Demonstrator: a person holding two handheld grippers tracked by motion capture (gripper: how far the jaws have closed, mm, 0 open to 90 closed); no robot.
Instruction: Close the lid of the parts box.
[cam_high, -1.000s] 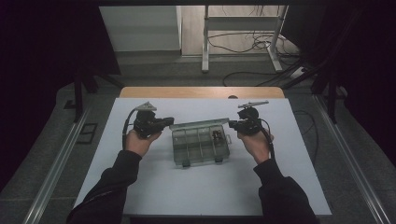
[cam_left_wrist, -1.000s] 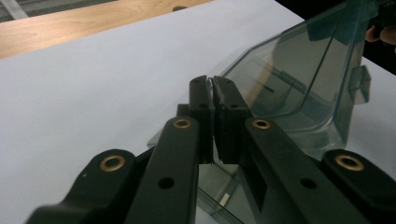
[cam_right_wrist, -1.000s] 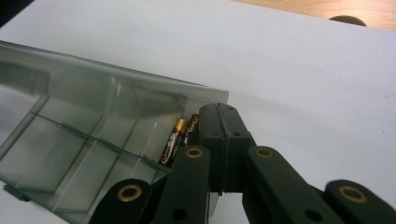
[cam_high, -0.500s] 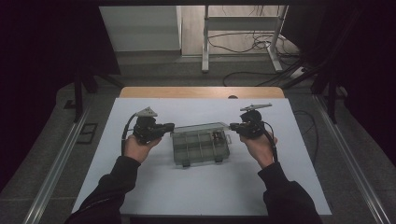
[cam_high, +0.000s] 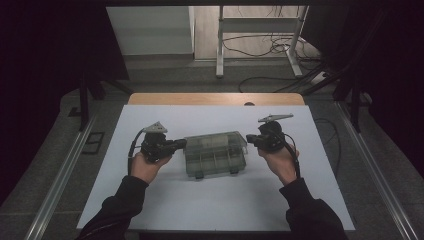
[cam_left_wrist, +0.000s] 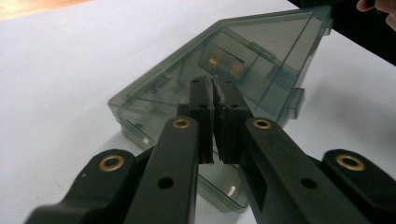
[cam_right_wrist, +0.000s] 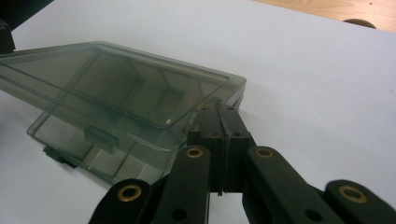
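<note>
1. It's a smoky grey see-through plastic organizer box (cam_high: 214, 154), rectangular, with dividers splitting the inside into small compartments.
2. The lid (cam_right_wrist: 116, 88) is hinged along the far long edge and sits partly raised, tilted up off the base, not latched.
3. Two small latch tabs stick out on the near long side.
4. It lies flat in the middle of the white tabletop (cam_high: 215, 200), long side facing the person.
5. The compartments look empty, though the tint makes that hard to tell.
</note>
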